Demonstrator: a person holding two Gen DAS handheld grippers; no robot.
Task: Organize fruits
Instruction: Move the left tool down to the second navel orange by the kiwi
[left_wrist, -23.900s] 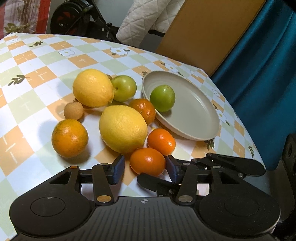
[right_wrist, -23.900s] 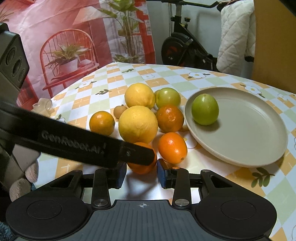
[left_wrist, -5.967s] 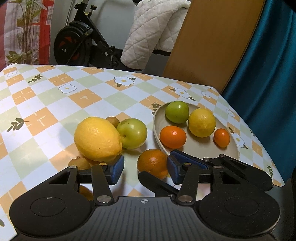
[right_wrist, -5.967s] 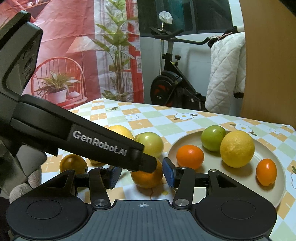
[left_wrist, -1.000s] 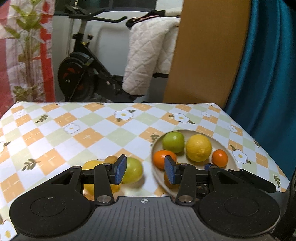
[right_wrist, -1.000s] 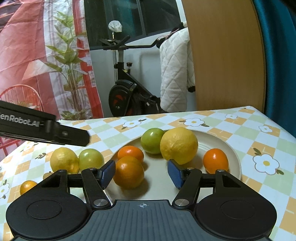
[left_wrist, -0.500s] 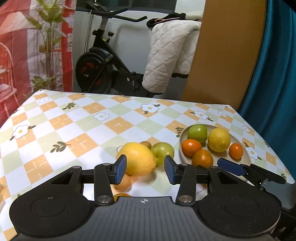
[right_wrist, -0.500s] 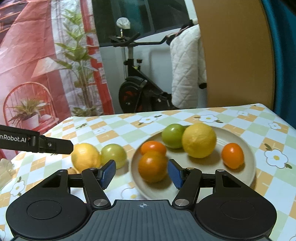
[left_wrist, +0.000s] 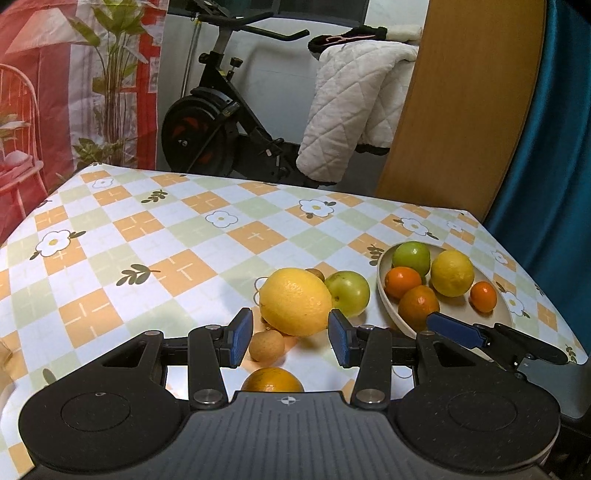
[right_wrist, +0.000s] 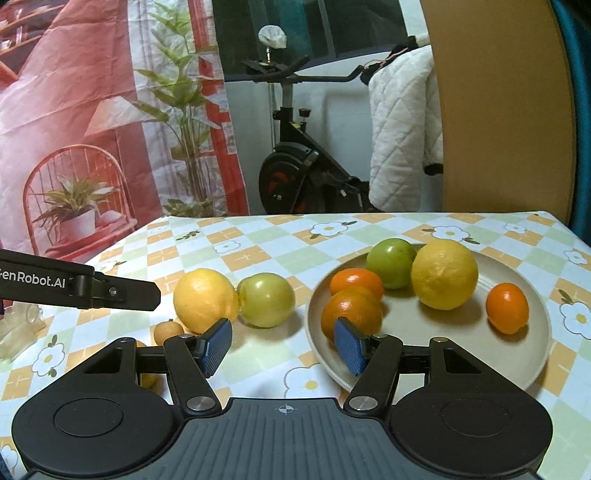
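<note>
A beige plate (right_wrist: 532, 354) holds a green apple (right_wrist: 391, 261), a lemon (right_wrist: 444, 274), two oranges (right_wrist: 351, 314) and a small orange (right_wrist: 506, 307); it also shows in the left wrist view (left_wrist: 502, 299). On the cloth lie a big lemon (left_wrist: 294, 301), a pale green apple (left_wrist: 349, 291), a small brown fruit (left_wrist: 266, 345) and an orange (left_wrist: 272, 380). My left gripper (left_wrist: 290, 338) is open and empty, just before the big lemon. My right gripper (right_wrist: 282, 347) is open and empty, at the plate's near left rim.
The table has a checked flowered cloth (left_wrist: 155, 236). Its right edge runs close behind the plate. An exercise bike (left_wrist: 218, 122) with a white quilt (left_wrist: 351, 110), a wooden panel (left_wrist: 461, 103) and a teal curtain (left_wrist: 554, 147) stand beyond the table.
The right gripper has let go of an orange on the plate and drawn back and left. The left gripper has swung left and come nearer the big lemon.
</note>
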